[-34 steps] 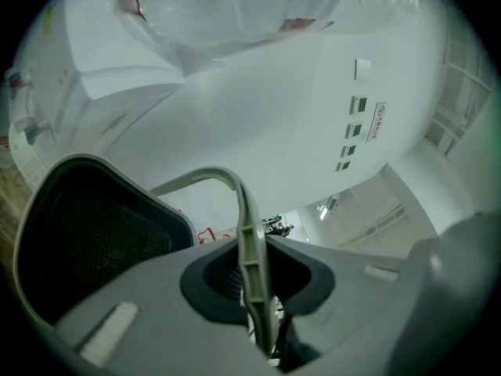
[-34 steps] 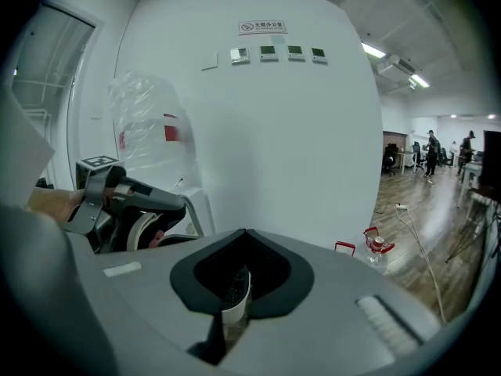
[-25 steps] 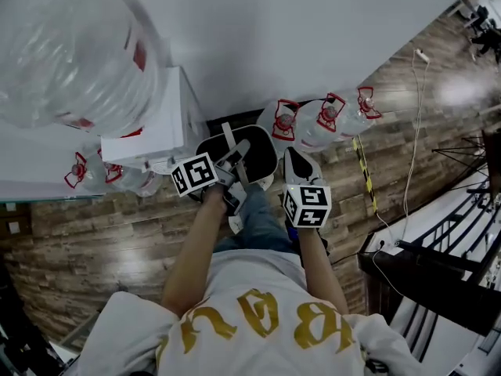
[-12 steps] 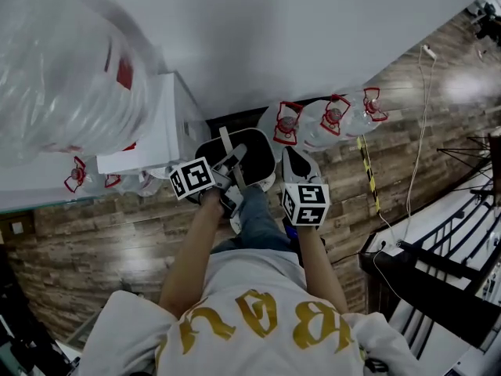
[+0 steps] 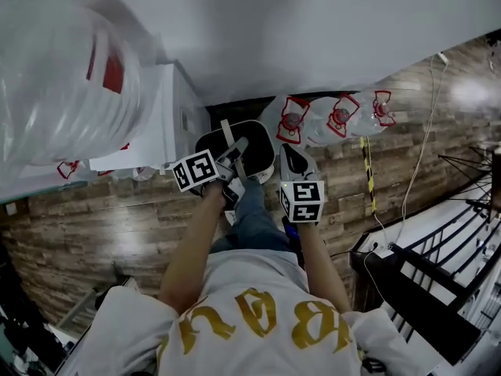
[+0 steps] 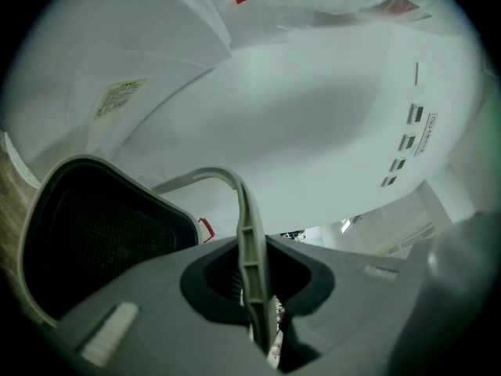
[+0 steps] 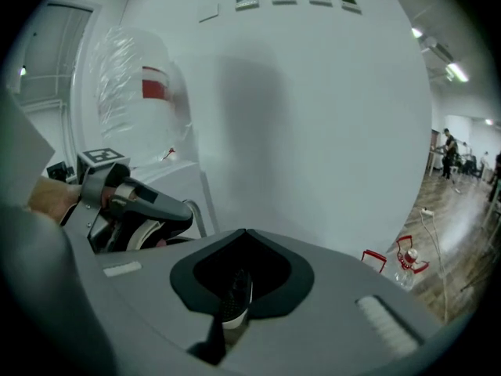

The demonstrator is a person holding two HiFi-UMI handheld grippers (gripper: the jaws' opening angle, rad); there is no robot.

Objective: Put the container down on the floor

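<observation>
In the head view a black container (image 5: 249,149) with a pale grey bail handle (image 5: 228,138) hangs close to the white wall, beside the water dispenser. My left gripper (image 5: 232,168) is shut on that handle. The left gripper view shows the handle (image 6: 249,245) running between the jaws of the left gripper (image 6: 258,304), with the container's dark mesh inside (image 6: 98,237) at the left. The frames do not show whether its base touches the floor. My right gripper (image 5: 293,163) is just to the right of the container, and in its own view the right gripper (image 7: 233,300) is shut on nothing.
A white water dispenser (image 5: 149,124) carrying a big clear bottle (image 5: 63,77) stands at the left against the wall. Several clear water bottles with red handles (image 5: 333,120) lie on the wooden floor (image 5: 94,225) at the wall's foot. Black railings (image 5: 438,288) and a cable (image 5: 415,171) are on the right.
Both grippers and the container keep almost the same place. The head view has shifted slightly, so the big bottle looms larger at the left.
</observation>
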